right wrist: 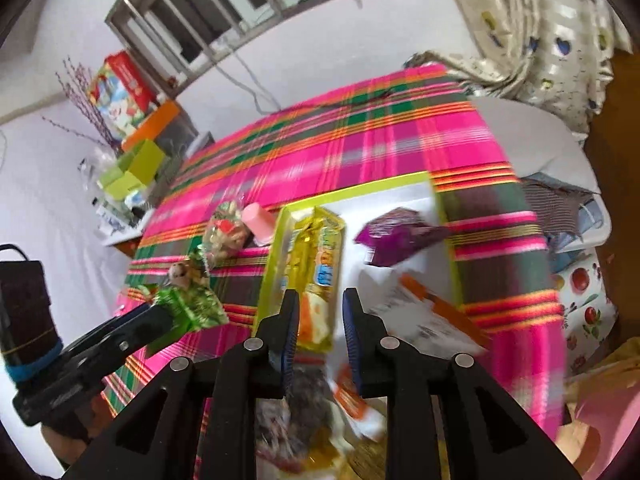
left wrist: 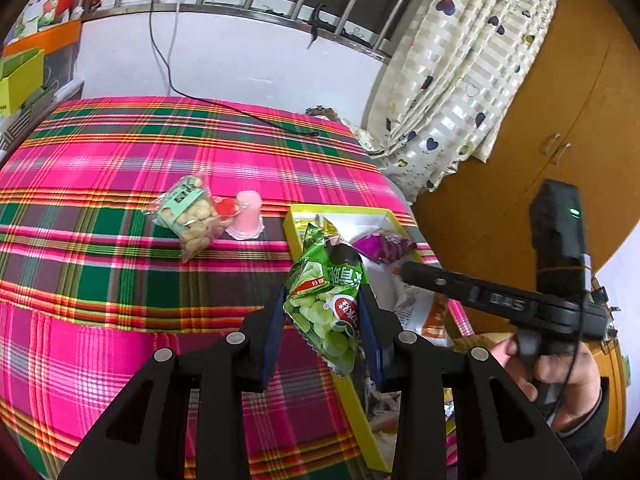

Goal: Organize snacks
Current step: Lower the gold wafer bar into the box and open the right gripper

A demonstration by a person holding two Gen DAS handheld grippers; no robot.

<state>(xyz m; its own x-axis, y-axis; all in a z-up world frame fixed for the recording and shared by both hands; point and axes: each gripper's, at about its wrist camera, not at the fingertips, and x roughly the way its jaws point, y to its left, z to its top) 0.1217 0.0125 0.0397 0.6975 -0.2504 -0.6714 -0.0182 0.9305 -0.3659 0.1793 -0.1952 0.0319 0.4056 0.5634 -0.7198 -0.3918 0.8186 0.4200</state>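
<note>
Plaid cloth in pink, green and orange covers the table. Left gripper clamped on a green crinkly snack packet, held above the near-left edge of the shallow yellow-green cardboard tray. Right gripper over the tray, jaws narrowly apart, nothing pinched between them; view blurred. In the tray: long yellow packet along the left wall, purple foil packet toward the far right, white-and-orange packet near right. Outside the tray, on the cloth to its left: clear bag of biscuits touching a small red item and an upturned pink jelly cup.
</note>
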